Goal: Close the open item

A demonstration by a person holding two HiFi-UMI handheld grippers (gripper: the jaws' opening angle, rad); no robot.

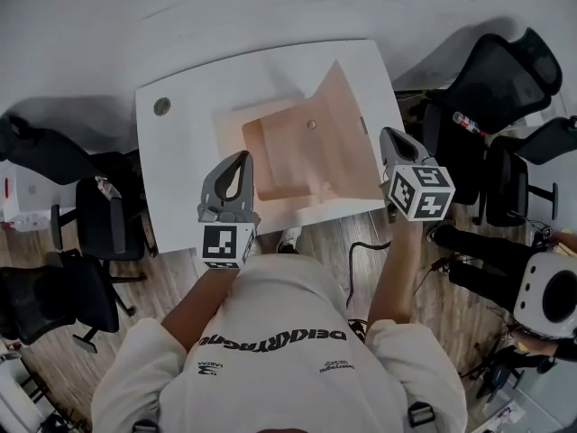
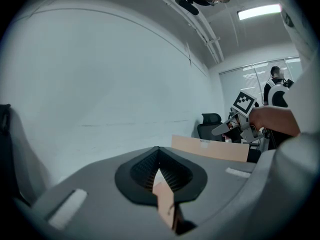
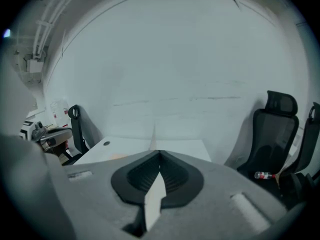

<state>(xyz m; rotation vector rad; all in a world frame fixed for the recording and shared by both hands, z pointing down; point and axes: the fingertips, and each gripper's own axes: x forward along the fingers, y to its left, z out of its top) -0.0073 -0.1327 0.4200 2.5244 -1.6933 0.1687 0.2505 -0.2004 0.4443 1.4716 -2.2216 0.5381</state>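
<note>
An open pale-pink cardboard box (image 1: 279, 156) lies on the white table (image 1: 180, 152), its lid (image 1: 347, 120) raised and leaning to the right. My left gripper (image 1: 240, 161) is at the box's front-left edge, shut on a strip of its cardboard (image 2: 165, 199). At the lid's right edge my right gripper (image 1: 389, 136) is shut on the thin lid panel (image 3: 155, 199). The left gripper view shows its jaws (image 2: 160, 166) pinching that strip, with the lid (image 2: 210, 148) and the right gripper (image 2: 235, 124) beyond. The right gripper (image 3: 160, 164) looks along the lid's edge (image 3: 153, 134) across the table (image 3: 185, 146).
Black office chairs stand to the left (image 1: 99, 215) and to the right (image 1: 500, 79) of the table. The table has a round cable hole (image 1: 161, 106) at its far left corner. A cable (image 1: 361, 251) lies on the wooden floor near the person's legs. Another person stands in the background (image 2: 275, 86).
</note>
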